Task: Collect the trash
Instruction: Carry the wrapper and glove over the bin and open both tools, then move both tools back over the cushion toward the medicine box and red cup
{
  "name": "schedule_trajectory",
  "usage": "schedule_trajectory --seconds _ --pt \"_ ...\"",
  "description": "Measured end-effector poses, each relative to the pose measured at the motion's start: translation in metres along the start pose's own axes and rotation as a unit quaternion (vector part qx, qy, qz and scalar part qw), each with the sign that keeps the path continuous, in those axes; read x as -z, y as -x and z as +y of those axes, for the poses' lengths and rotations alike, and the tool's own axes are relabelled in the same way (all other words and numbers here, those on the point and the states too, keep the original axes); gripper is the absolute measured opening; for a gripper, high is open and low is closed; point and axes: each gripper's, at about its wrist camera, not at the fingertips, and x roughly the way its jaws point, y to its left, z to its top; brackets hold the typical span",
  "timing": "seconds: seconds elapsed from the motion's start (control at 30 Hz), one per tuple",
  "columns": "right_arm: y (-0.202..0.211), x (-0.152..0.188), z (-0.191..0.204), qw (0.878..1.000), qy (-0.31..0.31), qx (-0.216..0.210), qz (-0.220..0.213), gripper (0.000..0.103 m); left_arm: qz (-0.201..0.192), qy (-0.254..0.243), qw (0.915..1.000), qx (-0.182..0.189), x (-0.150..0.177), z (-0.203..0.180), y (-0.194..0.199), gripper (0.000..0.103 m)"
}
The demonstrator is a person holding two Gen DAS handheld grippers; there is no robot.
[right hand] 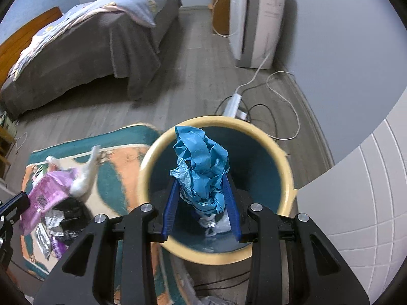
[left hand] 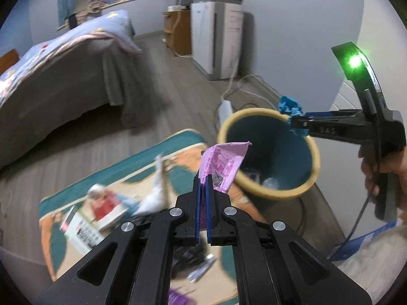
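Observation:
A round bin with a cream rim (left hand: 269, 193) (right hand: 287, 162) and teal inside stands on the floor, some trash lying in its bottom. My left gripper (left hand: 203, 179) is shut on a pink printed wrapper (left hand: 222, 164), held just left of the bin's near rim. The same pink wrapper (right hand: 45, 193) shows at the left of the right wrist view. My right gripper (right hand: 201, 185) is shut on a crumpled blue plastic wad (right hand: 201, 162), directly above the bin's mouth. From the left wrist view the right gripper (left hand: 296, 124) and its blue wad (left hand: 290, 108) hang over the bin's far rim.
A patterned teal and orange rug (left hand: 122, 167) (right hand: 119, 167) left of the bin carries white crumpled paper (right hand: 86, 175), a black item (right hand: 73, 216) and several other scraps. A bed (right hand: 84, 50), a white appliance (right hand: 254, 23) and a power strip with cables (right hand: 232, 105) lie beyond.

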Motion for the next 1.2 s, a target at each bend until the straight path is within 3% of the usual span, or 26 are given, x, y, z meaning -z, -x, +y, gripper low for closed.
schedule_trajectory --seconds 0.23,0.53,0.63,0.7,0.83,0.9,1.03,1.2 --pt "-0.011 -0.001 -0.024 1.000 -0.017 0.022 0.004 0.034 0.008 -0.038 0.9991 0.017 -0.031 -0.043 -0.037 0.004" --pt "-0.034 0.007 -0.052 0.996 -0.076 0.028 0.031 0.040 0.035 -0.039 0.9983 0.027 -0.048 -0.058 -0.092 0.008" --pt "-0.037 0.008 -0.056 0.995 -0.089 0.026 0.034 0.051 0.036 -0.038 0.9983 0.027 -0.051 -0.061 -0.097 0.021" --pt "-0.036 0.007 -0.055 0.995 -0.089 0.024 0.032 0.055 0.033 -0.042 0.9982 0.025 -0.050 -0.062 -0.097 0.042" --pt "-0.037 0.006 -0.053 0.995 -0.092 0.023 0.032 0.078 0.026 -0.046 0.9985 0.013 -0.044 -0.056 -0.087 0.065" --pt "-0.035 0.005 -0.050 0.995 -0.091 0.022 0.028 0.088 0.017 -0.039 0.9991 0.003 -0.041 -0.048 -0.078 0.083" --pt "-0.032 0.001 -0.040 0.996 -0.080 0.014 0.020 0.097 0.012 -0.016 0.9996 -0.019 -0.030 -0.025 -0.054 0.089" --pt "-0.024 -0.001 -0.023 0.998 -0.064 0.006 0.016 0.097 0.004 0.027 0.9983 -0.051 -0.016 0.012 -0.019 0.092"
